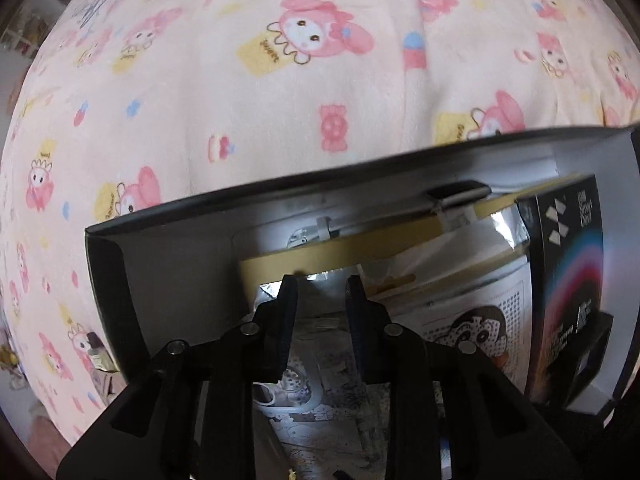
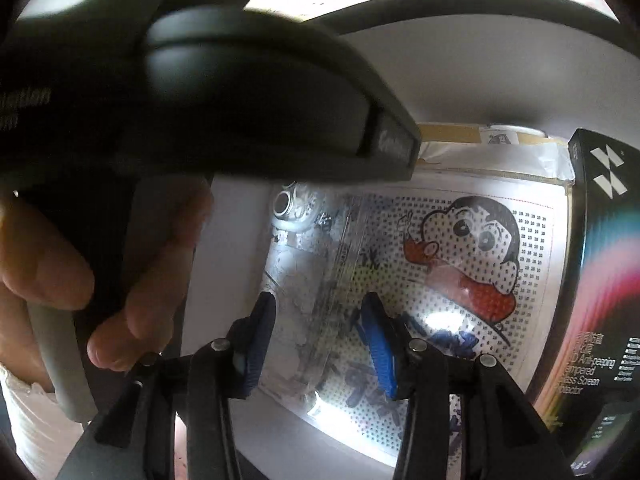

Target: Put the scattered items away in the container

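An open box with a black rim (image 1: 280,184) and white walls (image 2: 480,80) sits on a pink cartoon-print bedsheet (image 1: 240,80). Inside lie a cartoon bead kit (image 1: 472,320) (image 2: 472,248), a kraft envelope (image 1: 320,252) and a foil bag (image 1: 500,224). A dark screen-protector box (image 1: 568,280) (image 2: 600,260) stands at the right wall. My left gripper (image 1: 321,292) points straight down into the box, shut on a clear bag of small white parts (image 1: 320,360) (image 2: 304,248). My right gripper (image 2: 318,320) hovers over the box, open, nothing between its blue pads.
In the right wrist view the left tool's black body (image 2: 200,100) and the hand (image 2: 40,260) holding it fill the upper left. A small bottle-like item (image 1: 96,354) lies on the sheet by the box's left corner.
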Demonstrator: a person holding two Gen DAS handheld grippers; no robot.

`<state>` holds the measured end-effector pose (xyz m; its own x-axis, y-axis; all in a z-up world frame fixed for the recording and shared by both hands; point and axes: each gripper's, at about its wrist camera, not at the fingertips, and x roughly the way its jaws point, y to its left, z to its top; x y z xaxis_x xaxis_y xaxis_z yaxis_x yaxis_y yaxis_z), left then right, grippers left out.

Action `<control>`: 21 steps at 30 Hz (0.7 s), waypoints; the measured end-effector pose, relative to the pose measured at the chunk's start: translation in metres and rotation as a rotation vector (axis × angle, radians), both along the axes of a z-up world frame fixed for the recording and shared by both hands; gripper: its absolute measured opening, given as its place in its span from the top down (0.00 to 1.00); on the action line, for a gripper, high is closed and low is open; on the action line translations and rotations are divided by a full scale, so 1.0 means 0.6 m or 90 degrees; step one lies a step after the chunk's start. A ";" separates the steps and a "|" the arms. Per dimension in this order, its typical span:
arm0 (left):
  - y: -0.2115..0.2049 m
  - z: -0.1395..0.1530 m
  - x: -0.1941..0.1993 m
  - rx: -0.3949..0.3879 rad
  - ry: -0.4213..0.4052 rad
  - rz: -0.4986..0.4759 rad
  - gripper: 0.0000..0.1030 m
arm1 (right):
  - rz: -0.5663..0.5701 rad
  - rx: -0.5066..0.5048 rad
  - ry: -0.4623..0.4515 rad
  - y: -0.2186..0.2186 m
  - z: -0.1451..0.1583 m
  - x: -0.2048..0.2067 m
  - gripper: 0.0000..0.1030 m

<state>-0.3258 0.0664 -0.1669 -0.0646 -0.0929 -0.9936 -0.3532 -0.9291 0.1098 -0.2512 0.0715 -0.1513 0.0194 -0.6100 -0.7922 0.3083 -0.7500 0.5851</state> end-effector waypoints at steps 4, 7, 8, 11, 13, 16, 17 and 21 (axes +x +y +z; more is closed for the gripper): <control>-0.010 0.020 0.006 0.033 -0.020 -0.016 0.75 | 0.002 0.046 0.037 -0.006 0.013 0.007 0.60; -0.017 0.025 0.019 0.040 -0.039 -0.027 0.74 | 0.009 0.042 0.042 -0.011 0.015 0.011 0.60; -0.019 0.023 0.027 0.043 -0.050 -0.033 0.75 | 0.012 0.025 0.043 -0.014 0.015 0.012 0.60; -0.032 0.024 0.049 0.067 -0.056 0.023 0.85 | 0.030 -0.021 0.036 -0.027 0.020 0.018 0.59; -0.042 0.028 0.066 0.103 -0.060 0.026 0.85 | 0.049 -0.030 0.035 -0.035 0.026 0.024 0.59; -0.056 0.058 0.092 0.099 0.008 0.039 0.84 | 0.031 0.020 0.056 -0.021 0.040 0.020 0.59; -0.062 0.076 0.103 0.092 0.051 0.041 0.84 | 0.012 0.054 0.084 -0.008 0.050 0.015 0.59; -0.120 0.126 0.131 0.139 0.188 0.060 0.79 | -0.042 0.165 0.155 0.031 0.075 -0.019 0.59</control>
<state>-0.2475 -0.0054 -0.0913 -0.3530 0.1000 -0.9303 -0.2482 -0.9686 -0.0099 -0.2627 0.0900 -0.1061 -0.2217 -0.3814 -0.8974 0.3613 -0.8870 0.2877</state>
